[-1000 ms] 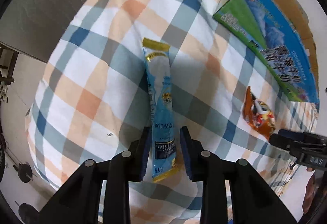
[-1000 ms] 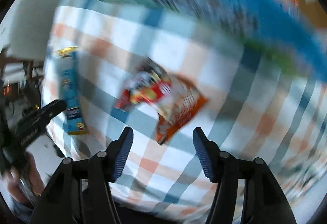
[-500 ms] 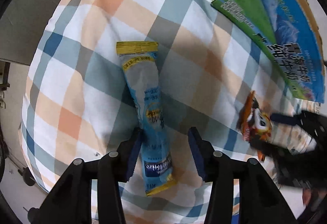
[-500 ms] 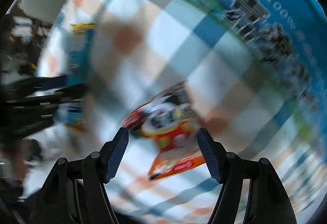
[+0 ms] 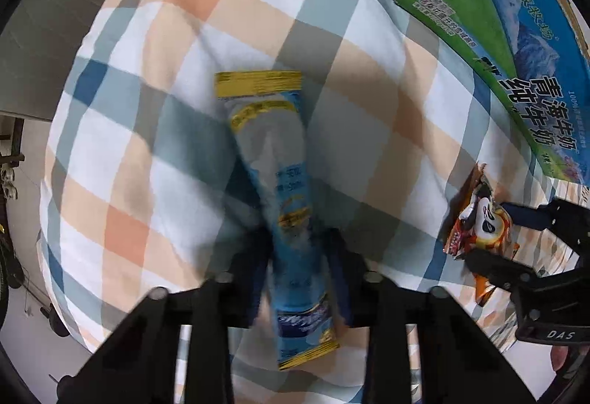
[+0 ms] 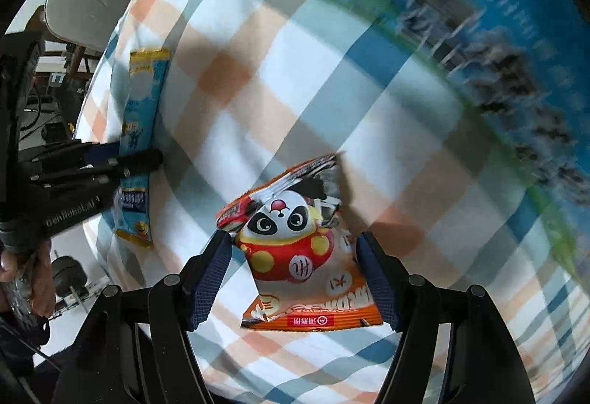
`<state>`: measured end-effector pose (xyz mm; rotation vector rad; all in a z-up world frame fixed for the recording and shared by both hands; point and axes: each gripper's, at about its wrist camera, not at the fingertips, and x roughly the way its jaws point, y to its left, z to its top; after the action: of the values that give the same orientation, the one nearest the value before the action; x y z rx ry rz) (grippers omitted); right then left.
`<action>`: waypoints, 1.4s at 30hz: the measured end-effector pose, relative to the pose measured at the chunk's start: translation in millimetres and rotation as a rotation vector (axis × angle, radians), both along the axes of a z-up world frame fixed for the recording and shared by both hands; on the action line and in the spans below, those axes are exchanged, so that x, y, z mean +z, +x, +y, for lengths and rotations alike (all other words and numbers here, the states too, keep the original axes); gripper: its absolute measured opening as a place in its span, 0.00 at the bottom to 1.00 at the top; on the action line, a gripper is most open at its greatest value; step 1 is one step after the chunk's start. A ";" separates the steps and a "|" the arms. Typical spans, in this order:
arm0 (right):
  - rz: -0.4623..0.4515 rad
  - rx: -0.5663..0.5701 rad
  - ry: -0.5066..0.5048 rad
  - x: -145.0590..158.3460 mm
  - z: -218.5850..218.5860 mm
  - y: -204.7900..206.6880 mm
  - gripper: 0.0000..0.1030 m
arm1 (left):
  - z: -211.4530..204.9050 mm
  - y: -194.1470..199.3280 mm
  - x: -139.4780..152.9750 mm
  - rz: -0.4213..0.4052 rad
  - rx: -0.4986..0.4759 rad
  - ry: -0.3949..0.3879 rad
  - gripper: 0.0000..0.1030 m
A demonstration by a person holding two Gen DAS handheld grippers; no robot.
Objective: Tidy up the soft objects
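Checked cloth in blue, orange and white (image 5: 155, 153) covers the counter, and both task things lie on it. The long blue sachet (image 5: 284, 205) with yellow end seals lies between the jaws of the left gripper (image 5: 298, 267); its long axis runs near to far in the left wrist view, far yellow seal pointing away from the gripper, near seal past the fingertips toward the camera. The jaws stand narrow about the sachet's lower half, but the picture is blurred there and I cannot tell whether the pads have closed on it or only flank it.

To the right, the orange panda snack bag (image 6: 298, 249) lies flat between the widely parted jaws of the right gripper (image 6: 295, 275), pads beside its two side edges, not visibly pinching. Its crumpled torn-looking end points far, toward the blue and green milk carton box (image 5: 516, 46); its flat printed seal points near.

The step in hand seems to be the closing of both grips. To do it well, I judge the left should close squarely across the sachet's width near its middle rather than at the tail, since a limp sachet held at one end will droop and swing. The right should close gently on the bag's body, low enough to catch the film and not merely slide over the puffed face, and without dragging the cloth up.
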<state>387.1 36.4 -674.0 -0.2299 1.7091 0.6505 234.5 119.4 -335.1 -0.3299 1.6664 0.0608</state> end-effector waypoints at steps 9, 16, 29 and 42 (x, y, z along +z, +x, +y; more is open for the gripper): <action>0.002 -0.133 -0.084 -7.8 -2.3 -40.9 0.47 | -8.3 -33.3 12.6 -0.040 0.028 -0.033 0.14; 0.001 -0.313 0.016 34.4 -38.4 -57.4 0.45 | -29.9 -49.0 64.1 -0.138 -0.011 -0.064 0.14; -0.209 -0.498 0.213 187.9 -112.6 -37.5 0.44 | -94.8 32.2 181.8 -0.330 -0.193 -0.167 0.14; -0.280 -0.634 0.104 189.1 -117.3 87.1 0.44 | -117.4 193.7 151.2 -0.178 -0.147 -0.173 0.14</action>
<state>474.2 -80.9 -484.9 0.2787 1.3653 0.2181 428.2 1.9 -183.8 -0.3327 1.5174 -0.2180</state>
